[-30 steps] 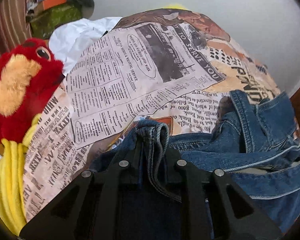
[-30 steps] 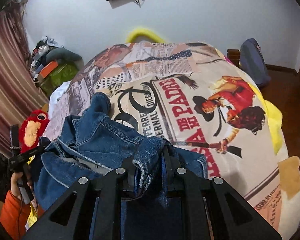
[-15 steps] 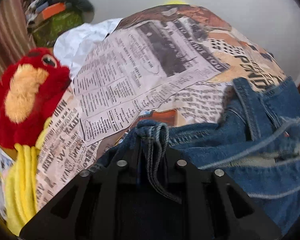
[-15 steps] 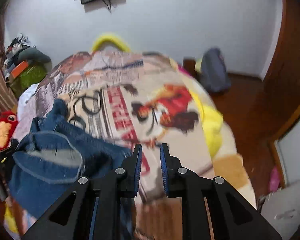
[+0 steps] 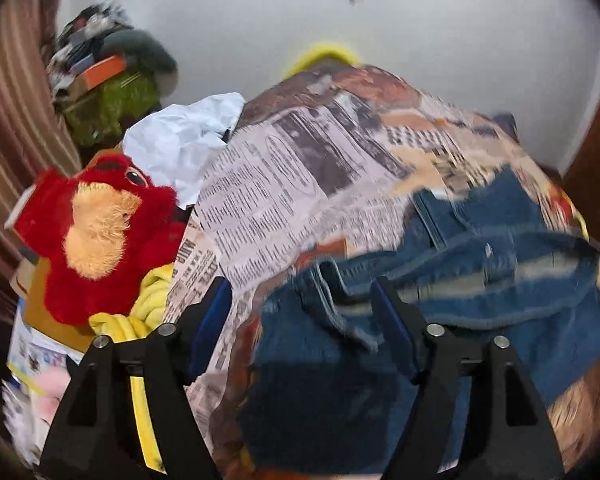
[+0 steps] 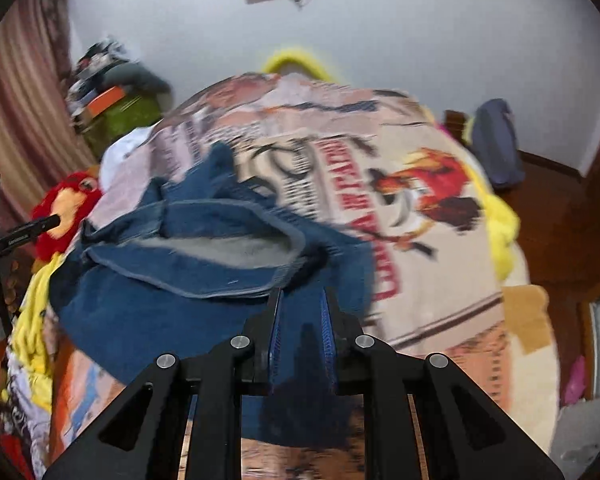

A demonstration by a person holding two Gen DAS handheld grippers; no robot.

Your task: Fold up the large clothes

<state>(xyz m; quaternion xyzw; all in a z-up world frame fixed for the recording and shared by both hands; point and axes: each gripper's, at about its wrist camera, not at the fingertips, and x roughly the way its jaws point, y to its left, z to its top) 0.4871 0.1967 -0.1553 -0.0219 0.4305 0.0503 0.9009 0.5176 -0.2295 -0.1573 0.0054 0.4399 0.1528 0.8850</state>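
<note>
A blue denim garment lies bunched on the printed bedspread, its grey-lined collar turned up. My left gripper hangs above the garment's near left corner with its jaws opening wide. Denim shows below the gap, but the pads do not touch it. In the right wrist view the denim garment spreads to the left and under my right gripper. Its jaws stand shut, close together, and I see no cloth pinched between them. The picture is blurred by motion.
A red plush toy and yellow fabric sit at the bed's left edge, with a white cloth behind them. Clutter is piled by the striped curtain. A dark bag stands on the wooden floor right of the bed.
My left gripper opened, let go of the denim fold and rose. My right gripper released its denim edge, swung to the right, then came back over the garment, which now lies lower on the bed.
</note>
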